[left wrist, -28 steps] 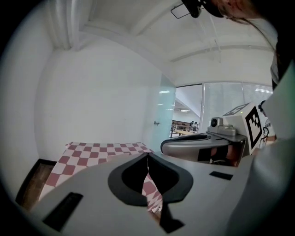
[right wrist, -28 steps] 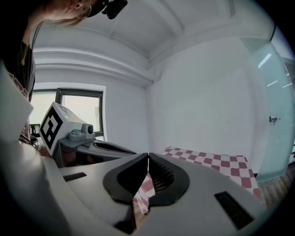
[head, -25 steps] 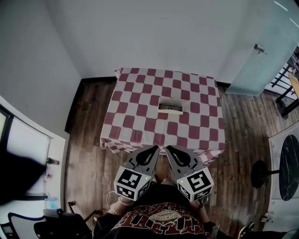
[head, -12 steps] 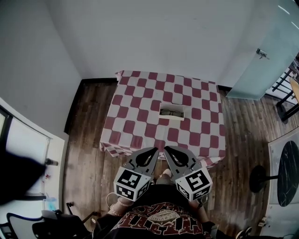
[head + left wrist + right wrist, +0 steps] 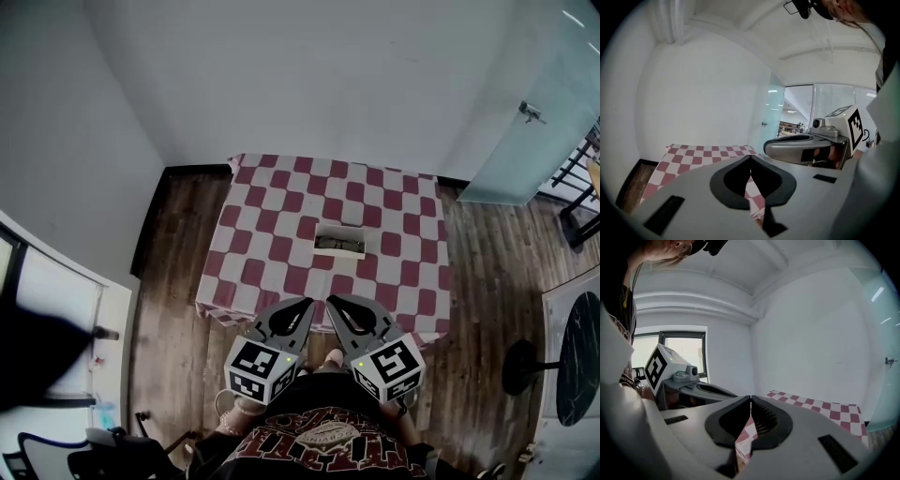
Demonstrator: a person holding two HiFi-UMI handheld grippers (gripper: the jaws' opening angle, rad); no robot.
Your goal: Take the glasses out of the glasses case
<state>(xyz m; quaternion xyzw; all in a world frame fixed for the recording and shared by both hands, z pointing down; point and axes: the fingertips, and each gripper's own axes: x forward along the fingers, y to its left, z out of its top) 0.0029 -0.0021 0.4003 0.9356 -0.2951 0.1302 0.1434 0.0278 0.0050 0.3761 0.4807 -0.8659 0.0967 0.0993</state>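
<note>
Task not yet begun on the object. The glasses case (image 5: 339, 251) lies about the middle of the table (image 5: 246, 272), on the red-and-white checked cloth (image 5: 394, 281), with its long side parallel to the near edge. It appears to lie open with a pale rim. The dark contents are judged to be the glasses (image 5: 336, 242), though they are too small in the head view to confirm. Nothing touches the case. The left gripper (image 5: 308, 303) is empty: its own view shows the jaws brought together at the tips, with only cloth visible through the gap behind them. The right gripper (image 5: 330, 301) is likewise empty, its jaws meeting at the tips with nothing between them. Both grippers sit side by side, close to the person's body at the near edge of the table. Their tips angle towards each other and they are well apart from the case. Judged outstanding is the whole task: the reach across to the middle of the table, spreading of at least one pair of jaws, steadying of the case, a grip on the glasses, and lifting them clear. No part of the removal is judged complete.
</note>
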